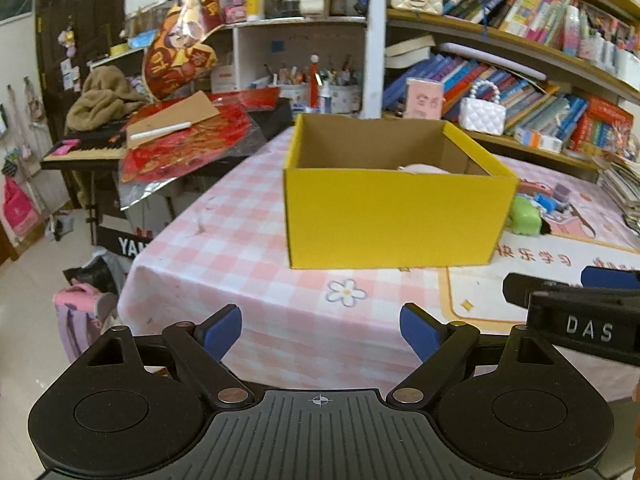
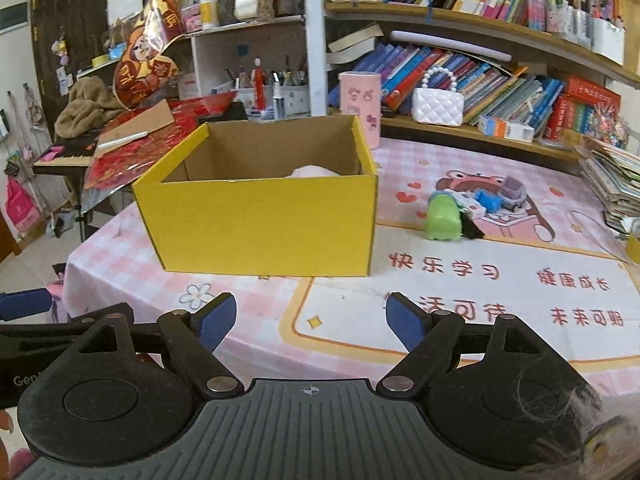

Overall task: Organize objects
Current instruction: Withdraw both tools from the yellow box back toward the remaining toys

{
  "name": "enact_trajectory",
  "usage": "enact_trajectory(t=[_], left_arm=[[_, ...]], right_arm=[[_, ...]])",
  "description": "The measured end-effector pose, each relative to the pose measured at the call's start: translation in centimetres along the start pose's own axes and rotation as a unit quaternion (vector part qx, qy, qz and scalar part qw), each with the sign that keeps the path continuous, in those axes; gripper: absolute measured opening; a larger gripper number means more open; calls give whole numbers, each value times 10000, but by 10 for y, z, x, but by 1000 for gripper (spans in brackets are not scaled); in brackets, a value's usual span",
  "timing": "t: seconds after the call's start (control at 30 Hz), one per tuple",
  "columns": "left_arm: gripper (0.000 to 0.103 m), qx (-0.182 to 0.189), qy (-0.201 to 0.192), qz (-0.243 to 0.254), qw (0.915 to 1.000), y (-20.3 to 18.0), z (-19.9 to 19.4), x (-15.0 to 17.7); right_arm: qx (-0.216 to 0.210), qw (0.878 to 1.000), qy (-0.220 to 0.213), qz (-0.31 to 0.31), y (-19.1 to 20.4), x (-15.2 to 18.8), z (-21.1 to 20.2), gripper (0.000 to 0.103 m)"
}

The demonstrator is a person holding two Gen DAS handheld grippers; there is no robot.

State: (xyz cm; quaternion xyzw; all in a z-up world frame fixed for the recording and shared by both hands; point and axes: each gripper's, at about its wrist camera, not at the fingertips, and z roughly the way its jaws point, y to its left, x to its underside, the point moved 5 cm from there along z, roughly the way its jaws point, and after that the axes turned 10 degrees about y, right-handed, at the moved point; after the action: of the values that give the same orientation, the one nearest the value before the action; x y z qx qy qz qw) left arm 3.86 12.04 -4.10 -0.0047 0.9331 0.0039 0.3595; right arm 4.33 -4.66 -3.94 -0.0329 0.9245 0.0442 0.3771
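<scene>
Open yellow box (image 2: 260,224) holds something pink (image 2: 314,171); green toy (image 2: 442,218) lies beside it.

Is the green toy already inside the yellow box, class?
No. The green toy lies on the table mat to the right of the yellow box, outside its walls.

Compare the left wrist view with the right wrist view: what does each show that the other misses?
Only the left wrist view shows the pink backpack on the floor beside the table.

Only the right wrist view shows the green plastic toy in full, with the small blue and purple toys behind it, and the stack of books at the table's right edge.

Both show the open yellow cardboard box with something pale pink inside, the pink checked tablecloth, and open, empty tongs, left and right.
</scene>
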Motion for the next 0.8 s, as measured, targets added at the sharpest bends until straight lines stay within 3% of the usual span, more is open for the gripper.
enact_trajectory(t=[0.8], left_arm=[[90,809,109,772,9937,-72,12,-4]], right_arm=[[856,9920,92,922,-68,21,-20,82]])
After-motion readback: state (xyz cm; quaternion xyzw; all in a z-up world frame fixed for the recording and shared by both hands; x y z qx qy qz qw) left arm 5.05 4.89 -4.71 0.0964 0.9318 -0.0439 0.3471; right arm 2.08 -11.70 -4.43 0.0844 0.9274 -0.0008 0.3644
